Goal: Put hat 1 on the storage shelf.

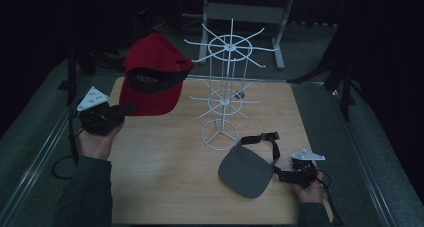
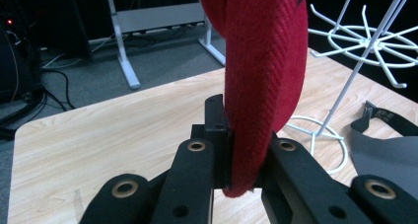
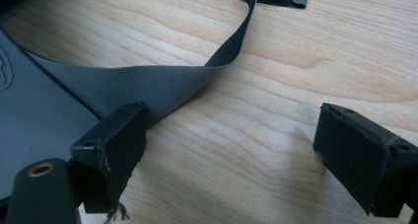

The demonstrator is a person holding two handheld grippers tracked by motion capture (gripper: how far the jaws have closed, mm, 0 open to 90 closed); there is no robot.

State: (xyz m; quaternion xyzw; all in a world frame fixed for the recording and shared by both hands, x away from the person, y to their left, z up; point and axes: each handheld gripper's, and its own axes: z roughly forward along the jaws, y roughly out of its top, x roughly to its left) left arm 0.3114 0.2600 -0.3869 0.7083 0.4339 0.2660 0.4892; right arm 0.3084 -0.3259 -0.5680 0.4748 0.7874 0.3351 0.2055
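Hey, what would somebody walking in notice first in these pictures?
Probably the red cap, held up above the left rear of the wooden table with its edge pinched in the left tool. Next, the white wire rack standing at the table's middle. Last, the grey visor lying flat near the front right, with the right tool open beside its strap.

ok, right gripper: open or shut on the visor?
Open. In the right gripper view the right gripper has jaws spread wide, bare wood between them; one jaw lies beside the grey visor strap, not clamping it.
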